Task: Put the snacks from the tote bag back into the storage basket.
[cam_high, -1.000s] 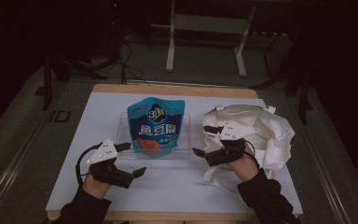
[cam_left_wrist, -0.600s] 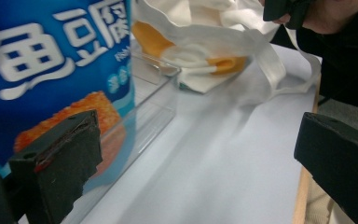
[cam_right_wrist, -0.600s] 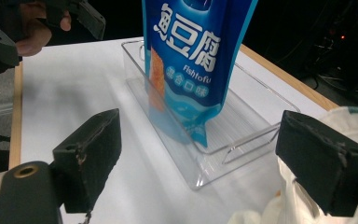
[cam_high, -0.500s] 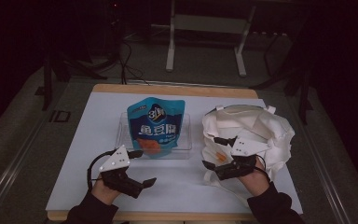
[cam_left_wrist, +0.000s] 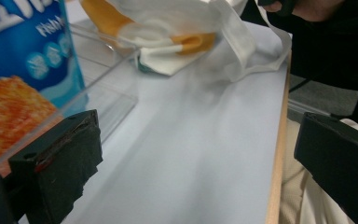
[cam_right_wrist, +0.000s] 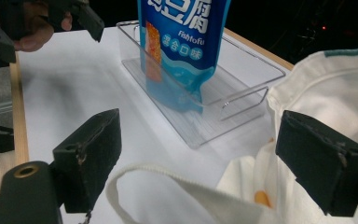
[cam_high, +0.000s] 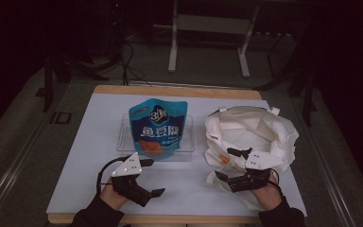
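A blue snack pouch [cam_high: 158,126] stands upright in a clear plastic tray [cam_high: 123,142] at the table's middle. To its right lies a white cloth tote bag [cam_high: 260,130] with its mouth open and something orange [cam_high: 222,159] showing at its near edge. My left gripper [cam_high: 153,177] is open in front of the tray, near the table's front edge, holding nothing. My right gripper [cam_high: 225,164] is open at the tote's near left corner. In the right gripper view the tote's handle loop [cam_right_wrist: 168,179] lies between the wide jaws, ungripped, with the pouch [cam_right_wrist: 182,46] and tray [cam_right_wrist: 223,107] beyond.
The white tabletop [cam_high: 99,118] has a wooden edge [cam_high: 170,218] at the front. In the left gripper view the pouch [cam_left_wrist: 23,46] and tray wall [cam_left_wrist: 107,70] sit at left, the tote [cam_left_wrist: 182,23] ahead. A metal stand [cam_high: 208,23] rises on the dark floor behind the table.
Both hands have drawn back toward the table's near edge. The left gripper has shifted right; the right gripper has come down off the tote's top to its near corner.
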The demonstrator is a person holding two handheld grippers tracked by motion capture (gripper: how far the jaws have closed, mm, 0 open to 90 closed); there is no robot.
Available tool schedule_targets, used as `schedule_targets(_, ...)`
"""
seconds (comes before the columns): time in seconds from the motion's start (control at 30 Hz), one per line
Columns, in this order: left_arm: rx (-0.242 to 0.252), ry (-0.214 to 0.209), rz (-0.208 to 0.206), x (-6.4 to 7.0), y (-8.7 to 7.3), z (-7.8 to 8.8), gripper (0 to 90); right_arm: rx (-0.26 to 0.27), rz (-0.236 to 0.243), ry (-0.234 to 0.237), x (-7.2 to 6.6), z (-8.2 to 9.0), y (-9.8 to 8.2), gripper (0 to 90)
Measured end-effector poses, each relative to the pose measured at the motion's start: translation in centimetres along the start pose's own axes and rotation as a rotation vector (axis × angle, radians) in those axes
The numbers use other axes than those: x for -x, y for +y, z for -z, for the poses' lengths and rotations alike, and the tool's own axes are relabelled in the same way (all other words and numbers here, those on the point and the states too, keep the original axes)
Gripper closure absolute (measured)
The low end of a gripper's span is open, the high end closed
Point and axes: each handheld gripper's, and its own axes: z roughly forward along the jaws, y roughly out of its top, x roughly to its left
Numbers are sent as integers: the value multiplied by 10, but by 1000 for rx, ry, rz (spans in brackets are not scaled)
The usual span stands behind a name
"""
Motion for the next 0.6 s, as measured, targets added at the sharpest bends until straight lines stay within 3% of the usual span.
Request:
schedule_targets(0.43,-57,-24,-57,6,-8,-15,11,8,-7,-82,-2,19,-18,142)
schedule_targets(0.6,-58,-34,-53,6,-10,-18,11,19,-23,-101,-1,24,-26,138)
